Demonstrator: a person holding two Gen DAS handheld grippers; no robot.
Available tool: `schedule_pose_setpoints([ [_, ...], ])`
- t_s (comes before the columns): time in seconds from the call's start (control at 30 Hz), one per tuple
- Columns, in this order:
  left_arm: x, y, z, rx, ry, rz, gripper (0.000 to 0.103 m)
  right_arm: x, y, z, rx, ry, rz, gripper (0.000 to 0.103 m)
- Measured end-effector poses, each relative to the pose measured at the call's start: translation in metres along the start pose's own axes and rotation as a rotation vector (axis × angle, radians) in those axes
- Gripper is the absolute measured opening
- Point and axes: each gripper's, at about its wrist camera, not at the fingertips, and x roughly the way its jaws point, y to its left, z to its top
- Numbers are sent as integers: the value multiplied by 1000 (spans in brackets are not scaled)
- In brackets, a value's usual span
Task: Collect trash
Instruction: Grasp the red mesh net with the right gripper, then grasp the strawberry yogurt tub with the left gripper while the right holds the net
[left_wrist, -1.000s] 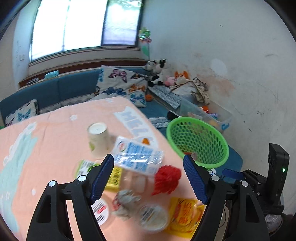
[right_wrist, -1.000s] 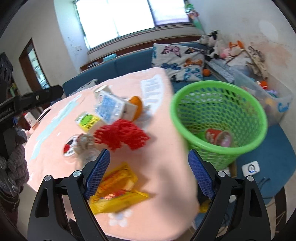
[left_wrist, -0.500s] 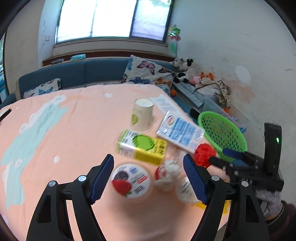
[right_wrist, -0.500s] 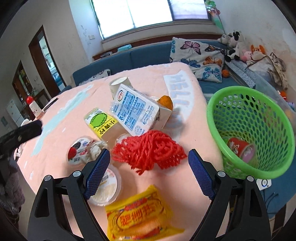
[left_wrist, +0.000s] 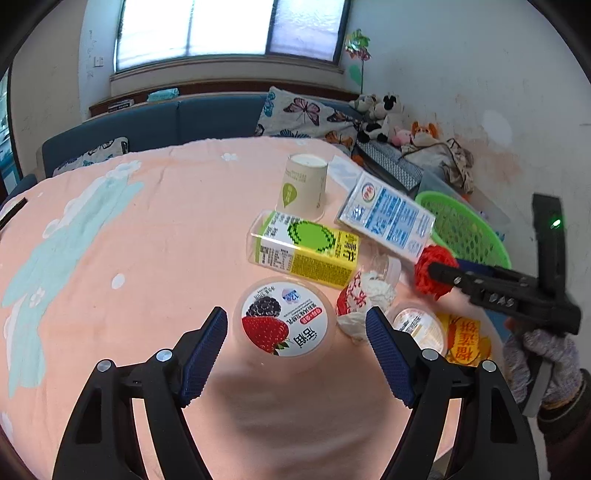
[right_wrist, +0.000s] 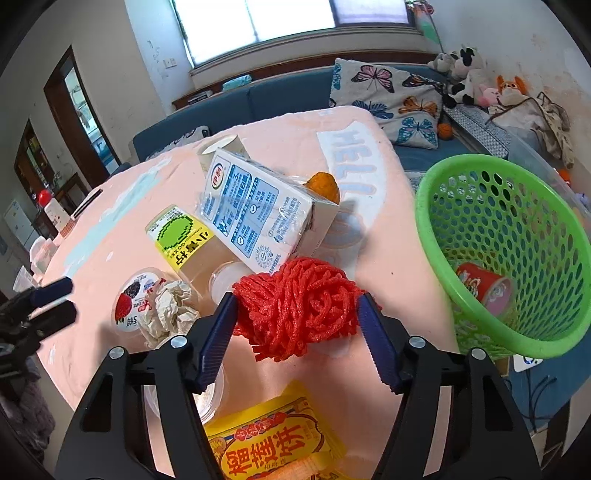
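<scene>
1. Two hand-held grippers are over a round table (left_wrist: 122, 229) with a peach cloth, and the trash sits in a cluster at its near edge.
2. The right gripper (right_wrist: 297, 314) has just been closing its jaws. The red mesh fruit net (right_wrist: 299, 304) sits between the blue pads, which look to touch its sides, though I can't say they are squeezing yet.
3. The left gripper (left_wrist: 295, 328) has its jaws standing wide. A yogurt cup (left_wrist: 284, 318) lies between the fingertips with a gap on each side; its lid shows a strawberry, a blackberry and Chinese characters.
4. Just beyond the yogurt cup is a yellow-green drink carton (left_wrist: 306, 247) lying flat. It has a pixel-art apple and Chinese print, with "300" readable in the right wrist view.
5. Past the red net lies a blue-and-white milk carton (right_wrist: 258, 218) with a red oval logo and Chinese text, wrapped in clear film.
6. A crumpled wrapper (left_wrist: 364, 295) lies just right of the yogurt cup, touching the left gripper's right pad.
7. A yellow snack packet (right_wrist: 275, 443) with big red Chinese characters lies under the right gripper, near the camera.
8. An upside-down paper cup (left_wrist: 304, 184) with a green leaf logo stands beyond the cartons.
9. The cloth reads "HELLO" (right_wrist: 354, 162) in pale blue.
10. The green mesh basket (right_wrist: 436, 236) stands right of the right gripper with a red cup (right_wrist: 480, 286) inside.
</scene>
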Motion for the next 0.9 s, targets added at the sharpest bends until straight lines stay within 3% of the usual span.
schedule_pose_setpoints([
  [0.47, 44, -2, 1, 86, 99, 22, 75, -40, -6, 2, 37, -85, 28, 56],
  [0.63, 55, -2, 1, 139, 133, 30, 86, -47, -1, 2, 31, -101, 36, 55],
  [0.9, 73, 4, 5, 176, 170, 31, 87, -57, 0, 2, 32, -119, 33, 55],
])
